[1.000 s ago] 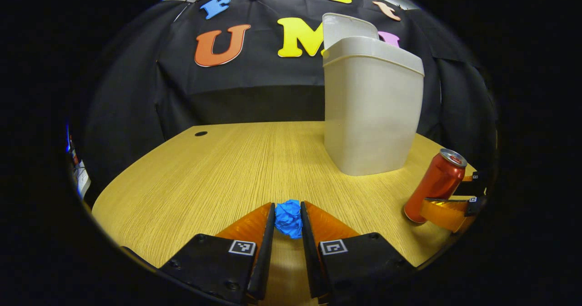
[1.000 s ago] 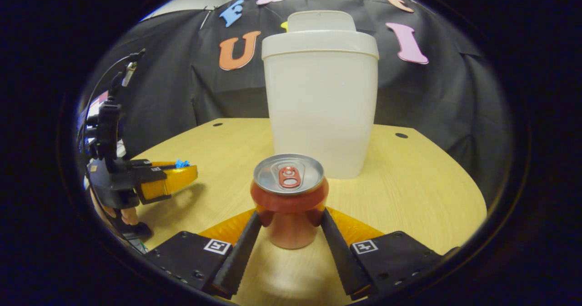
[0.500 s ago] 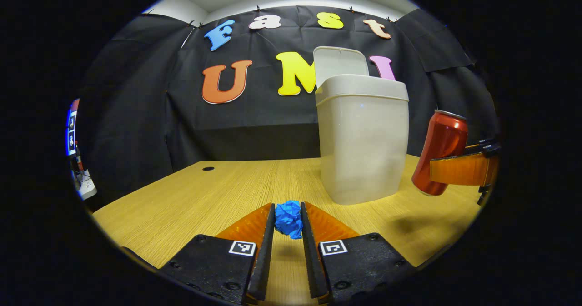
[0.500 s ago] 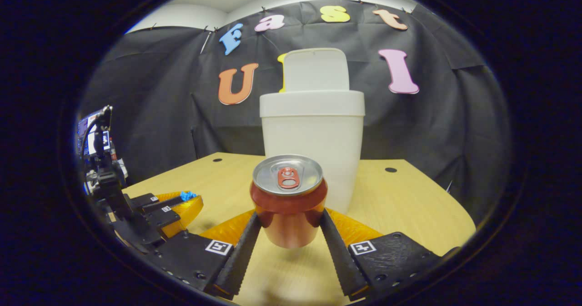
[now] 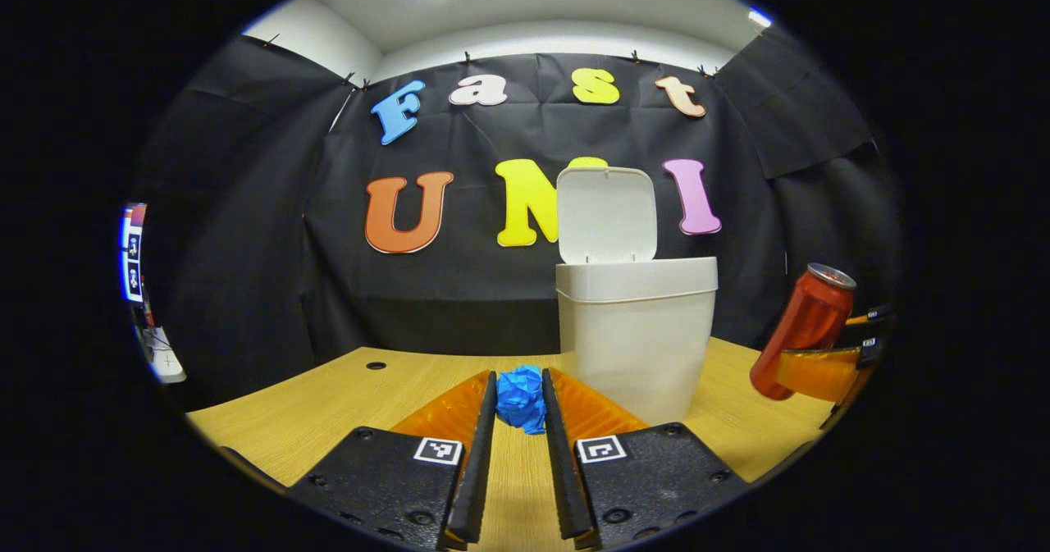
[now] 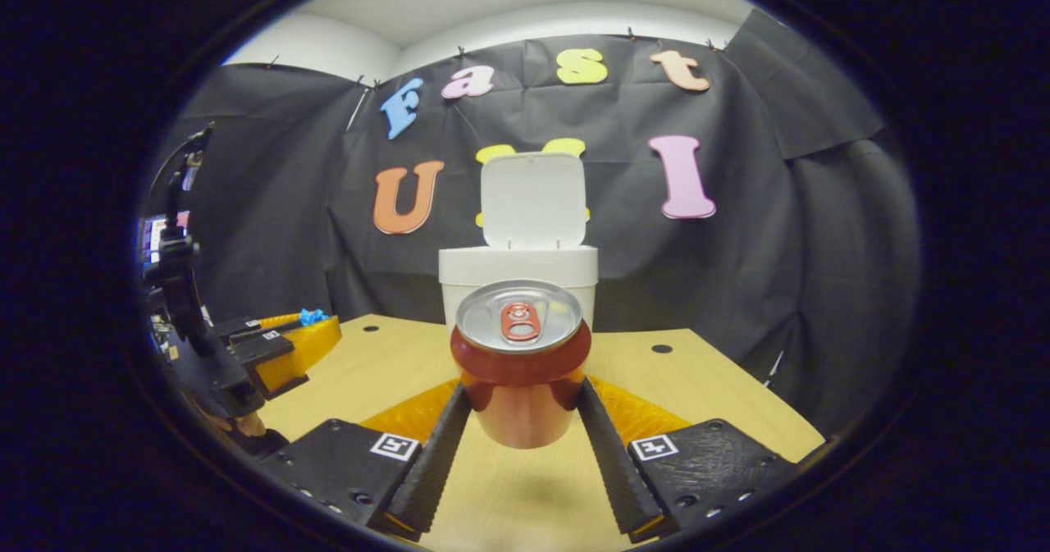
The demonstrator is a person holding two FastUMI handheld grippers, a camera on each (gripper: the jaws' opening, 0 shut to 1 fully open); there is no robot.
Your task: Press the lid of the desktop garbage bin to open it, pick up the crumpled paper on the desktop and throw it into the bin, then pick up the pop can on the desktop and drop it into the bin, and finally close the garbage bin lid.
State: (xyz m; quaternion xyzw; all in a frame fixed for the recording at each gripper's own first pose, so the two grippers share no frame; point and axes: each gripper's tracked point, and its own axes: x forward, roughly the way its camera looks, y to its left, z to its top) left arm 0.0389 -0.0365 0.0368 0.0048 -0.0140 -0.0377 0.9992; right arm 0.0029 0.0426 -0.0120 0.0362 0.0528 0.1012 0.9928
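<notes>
The cream bin [image 5: 636,330] stands at the back of the wooden table [image 5: 328,421], its lid [image 5: 607,214] swung up. My left gripper [image 5: 519,400] is shut on the blue crumpled paper [image 5: 522,396], held above the table. To the far right in the left gripper view, the red pop can [image 5: 800,330] hangs tilted in the other gripper. In the right gripper view, my right gripper [image 6: 522,404] is shut on the pop can [image 6: 521,363], lifted off the table, with the bin [image 6: 518,273] straight behind it and its lid [image 6: 533,199] upright. The left gripper [image 6: 316,330] with the paper [image 6: 312,317] shows at the left.
Round cable holes [image 6: 661,348] dot the table top [image 6: 705,388]. At the far left edge stand some screens and gear [image 5: 135,265]. Bare tabletop lies between both grippers and the bin.
Both grippers have risen and drawn back from the bin, which now looks smaller and farther. The can left the table and hangs in the air; the paper stays clamped.
</notes>
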